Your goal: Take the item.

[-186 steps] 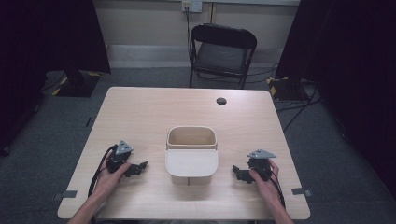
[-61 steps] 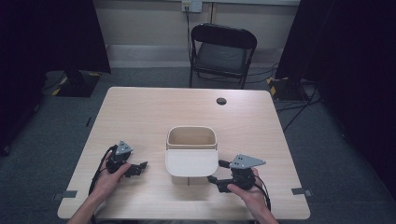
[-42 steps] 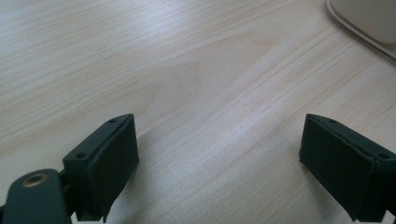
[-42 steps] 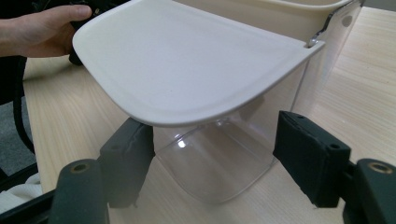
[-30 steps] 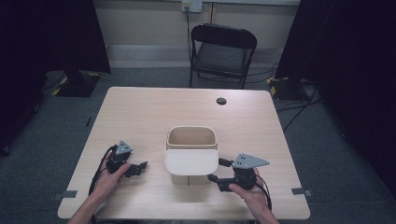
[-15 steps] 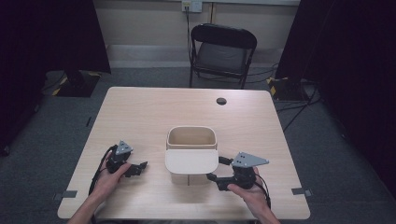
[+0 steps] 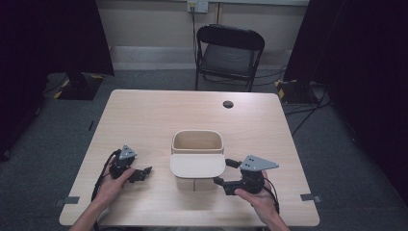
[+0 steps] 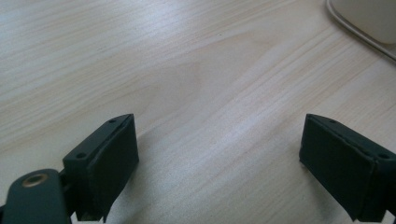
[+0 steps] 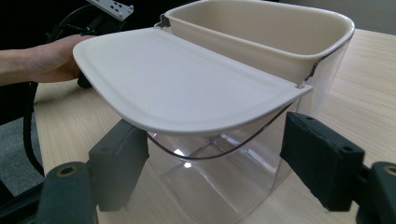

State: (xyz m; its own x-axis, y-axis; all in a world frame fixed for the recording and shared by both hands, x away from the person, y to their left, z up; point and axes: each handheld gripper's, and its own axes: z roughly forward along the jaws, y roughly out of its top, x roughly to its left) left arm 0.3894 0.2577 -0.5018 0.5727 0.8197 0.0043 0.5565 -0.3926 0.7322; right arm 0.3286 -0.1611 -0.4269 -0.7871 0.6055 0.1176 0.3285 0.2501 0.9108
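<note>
The right gripper (image 7: 225, 173) sits just right of the clear bin (image 7: 197, 159), jaws spread beneath its cream lid (image 9: 187, 84); the left gripper (image 7: 142, 173) rests well left of the bin, jaws spread too.

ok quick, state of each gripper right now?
Left gripper: open, nothing between its fingers, low over the bare table.
Right gripper: open, holding nothing, fingers spread toward the clear bin under its open lid.

I've brought my right gripper (image 7: 225, 172) in from the table's right edge up beside the lidded container (image 7: 197, 156), jaws apart.
</note>
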